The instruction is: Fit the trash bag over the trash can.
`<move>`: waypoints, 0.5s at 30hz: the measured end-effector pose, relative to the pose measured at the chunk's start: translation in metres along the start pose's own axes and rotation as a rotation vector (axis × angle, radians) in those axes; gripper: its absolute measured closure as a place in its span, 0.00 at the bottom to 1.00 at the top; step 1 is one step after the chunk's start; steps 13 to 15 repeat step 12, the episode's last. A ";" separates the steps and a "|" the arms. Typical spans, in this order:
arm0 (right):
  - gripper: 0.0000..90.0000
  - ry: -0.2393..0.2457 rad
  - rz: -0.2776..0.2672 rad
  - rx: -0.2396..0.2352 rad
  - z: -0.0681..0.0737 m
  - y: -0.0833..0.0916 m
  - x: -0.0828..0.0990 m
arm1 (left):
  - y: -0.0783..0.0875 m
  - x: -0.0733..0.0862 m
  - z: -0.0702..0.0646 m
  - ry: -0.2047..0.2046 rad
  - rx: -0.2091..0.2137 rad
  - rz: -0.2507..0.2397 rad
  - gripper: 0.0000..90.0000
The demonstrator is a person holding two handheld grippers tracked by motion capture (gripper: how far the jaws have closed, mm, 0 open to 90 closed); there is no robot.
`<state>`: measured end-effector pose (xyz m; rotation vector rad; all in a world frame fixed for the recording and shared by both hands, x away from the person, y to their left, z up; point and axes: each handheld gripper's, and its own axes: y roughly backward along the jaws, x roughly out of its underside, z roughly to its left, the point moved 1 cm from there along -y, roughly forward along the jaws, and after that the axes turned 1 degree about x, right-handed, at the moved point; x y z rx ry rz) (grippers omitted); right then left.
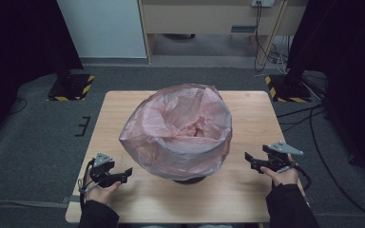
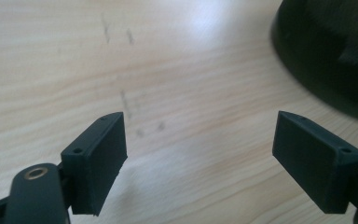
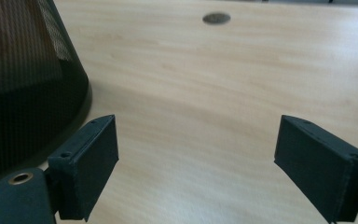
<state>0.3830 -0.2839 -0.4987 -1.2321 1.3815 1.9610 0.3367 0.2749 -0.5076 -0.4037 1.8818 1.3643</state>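
I hold a hand-held gripper in each hand. My left hand-held gripper sits low by the near left side of the bin. My right hand-held gripper sits by its near right side. Both have their jaws spread wide, and nothing is between them. In both gripper views I see bare wood in the gap.

The bin stands in the middle of the counter. It is a black mesh bin, and I can see the mesh wall in the right gripper view. A pink bag lines it. The bag puffs out over the rim and hangs down the sides, so it hides most of the bin.

I think the job now is to take hold of the bag at the rim. To do it well, I should lift both grippers up to where the bag folds over the edge. I should pinch just the thin plastic, one side each, and not the mesh. I should close softly, because the bag looks thin and could tear. If I pull one side alone, the bin might tip or slide.

The bin stands straight up, and its long line goes up and down. Its open mouth points at the ceiling. Its round dark base sits flat on the wood, near my left jaws but not touching them.
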 end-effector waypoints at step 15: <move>0.08 0.098 0.204 0.100 -0.037 -0.004 0.027 | -0.010 0.010 0.018 -0.043 -0.063 0.128 0.14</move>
